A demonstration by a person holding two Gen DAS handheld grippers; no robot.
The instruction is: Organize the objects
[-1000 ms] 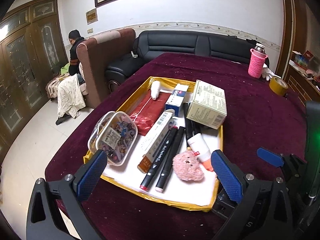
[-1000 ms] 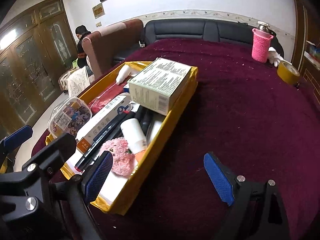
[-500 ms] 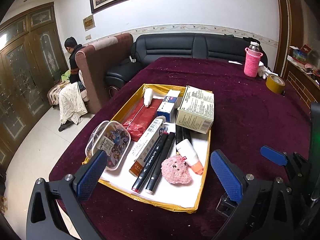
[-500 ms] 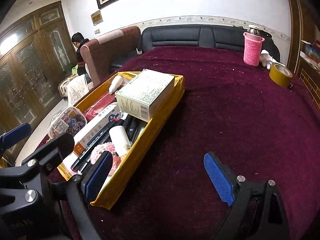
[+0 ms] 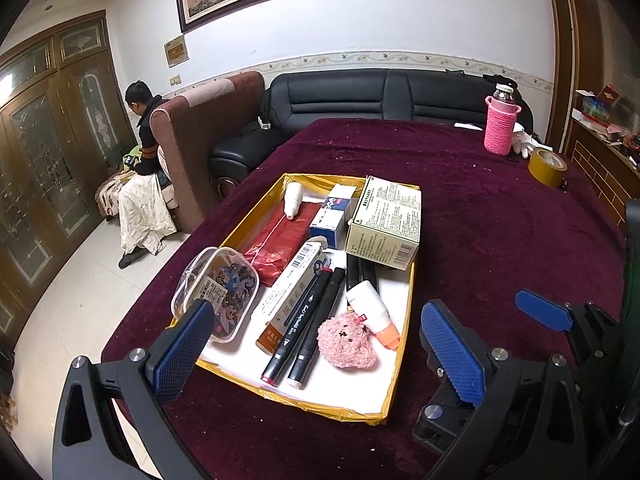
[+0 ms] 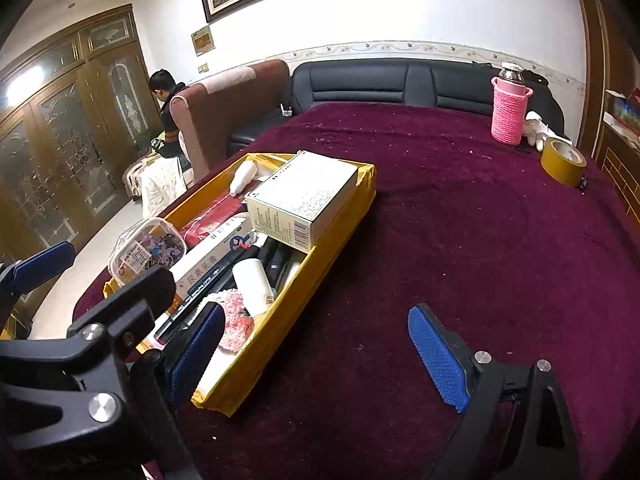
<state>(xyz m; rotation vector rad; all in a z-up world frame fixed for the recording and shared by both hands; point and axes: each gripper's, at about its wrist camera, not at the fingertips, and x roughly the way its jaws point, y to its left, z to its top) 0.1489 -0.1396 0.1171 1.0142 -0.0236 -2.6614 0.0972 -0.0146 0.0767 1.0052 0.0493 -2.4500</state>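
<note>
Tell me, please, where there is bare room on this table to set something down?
The maroon cloth lies bare between the yellow tray and the tape roll near the pink bottle. Inside the tray it is crowded; only a white strip at its near end is free.

Both grippers have black angular frames with silver screws. Left gripper [image 5: 318,350] and right gripper [image 6: 316,354] carry blue textured finger pads [image 5: 450,354].

Even indoor light, glare on the glass doors [image 6: 24,84], sharp focus, fisheye bending and dark corners.
</note>
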